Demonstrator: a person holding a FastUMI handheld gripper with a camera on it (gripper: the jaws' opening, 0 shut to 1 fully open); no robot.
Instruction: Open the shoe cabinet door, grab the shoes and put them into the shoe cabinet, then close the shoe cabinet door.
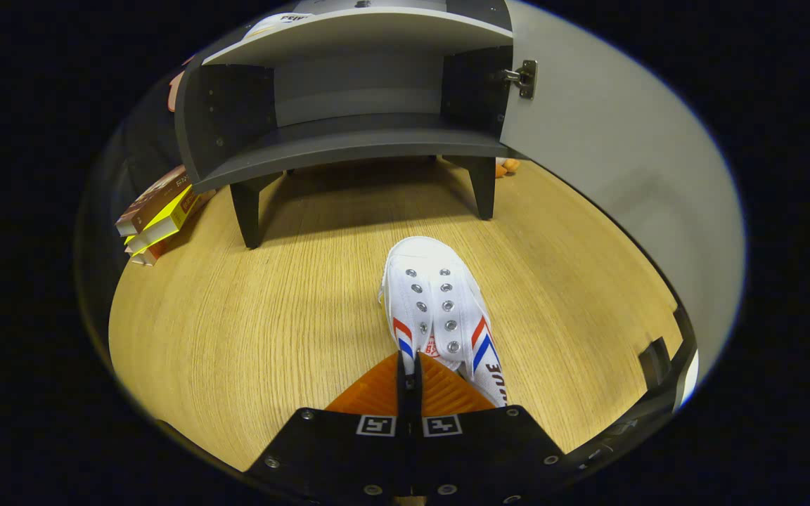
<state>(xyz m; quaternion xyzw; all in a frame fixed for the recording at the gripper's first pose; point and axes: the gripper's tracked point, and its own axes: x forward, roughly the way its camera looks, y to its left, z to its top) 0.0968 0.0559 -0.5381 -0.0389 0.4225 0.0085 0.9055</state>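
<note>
We hold a shoe [440, 309] before the open cabinet [349, 98].

Our gripper [409, 372] has its fingers pinched together on the shoe's collar edge, both pressing on it, so the white shoe hangs just ahead of them, toe pointing at the cabinet. It sits over the wooden table [250, 316], short of the cabinet's legs. The door [602, 161] stands swung wide to the right, and we see the shelf inside bare. Books [159, 214] lie stacked left of the cabinet.
</note>
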